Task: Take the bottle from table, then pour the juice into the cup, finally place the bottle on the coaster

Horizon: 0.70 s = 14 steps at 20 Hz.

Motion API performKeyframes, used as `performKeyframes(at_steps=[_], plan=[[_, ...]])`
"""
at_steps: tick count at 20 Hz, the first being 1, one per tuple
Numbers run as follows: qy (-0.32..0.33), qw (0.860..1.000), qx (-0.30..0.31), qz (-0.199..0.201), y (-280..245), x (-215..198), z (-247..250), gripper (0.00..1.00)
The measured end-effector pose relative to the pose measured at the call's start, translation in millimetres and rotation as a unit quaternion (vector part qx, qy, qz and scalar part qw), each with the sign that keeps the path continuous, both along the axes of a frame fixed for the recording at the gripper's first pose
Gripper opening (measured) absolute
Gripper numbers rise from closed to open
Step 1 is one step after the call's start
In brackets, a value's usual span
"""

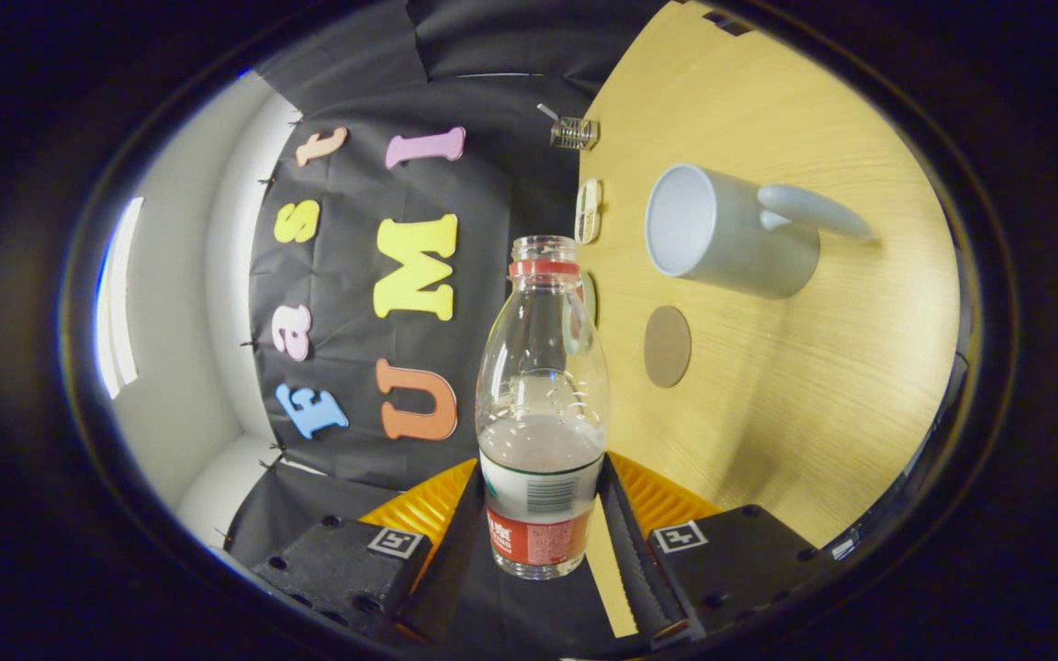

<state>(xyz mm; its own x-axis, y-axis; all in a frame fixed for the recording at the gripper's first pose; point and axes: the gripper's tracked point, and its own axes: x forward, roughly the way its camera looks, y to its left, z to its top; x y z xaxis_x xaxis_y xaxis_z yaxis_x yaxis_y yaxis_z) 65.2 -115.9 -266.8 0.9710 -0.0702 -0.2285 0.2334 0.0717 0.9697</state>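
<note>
A clear plastic bottle (541,404) with a red neck ring, no cap and a white and red label stands between my fingers. My gripper (540,482) is shut on its lower part, one finger pressing each side. Cloudy liquid fills roughly its lower half. The view is rolled, so the wooden table (823,386) runs up one side. On it stands a pale grey mug (722,234), its open mouth facing toward the bottle's neck and its handle (814,211) on the far side. A round brown coaster (667,346) lies between the mug and my fingers.
At the table's edge near the wall sit a small clear glass item (573,133) and a small oblong object (588,211). Another round thing (590,298) shows partly behind the bottle's shoulder. The black cloth wall (492,193) lies beyond the bottle.
</note>
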Motion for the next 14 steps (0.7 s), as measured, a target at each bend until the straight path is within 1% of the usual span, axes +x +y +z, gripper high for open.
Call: performKeyframes(at_steps=[4,7,11,14], plan=[[-0.011,0.999,0.03,-0.011,-6.2,-2.5,2.9,0.76],[-0.015,0.999,0.049,-0.017,-12.1,8.2,8.8,0.76],[-0.021,0.997,0.072,-0.025,-15.8,9.0,8.5,0.76],[-0.019,0.997,0.073,-0.027,-14.5,11.6,7.4,0.76]])
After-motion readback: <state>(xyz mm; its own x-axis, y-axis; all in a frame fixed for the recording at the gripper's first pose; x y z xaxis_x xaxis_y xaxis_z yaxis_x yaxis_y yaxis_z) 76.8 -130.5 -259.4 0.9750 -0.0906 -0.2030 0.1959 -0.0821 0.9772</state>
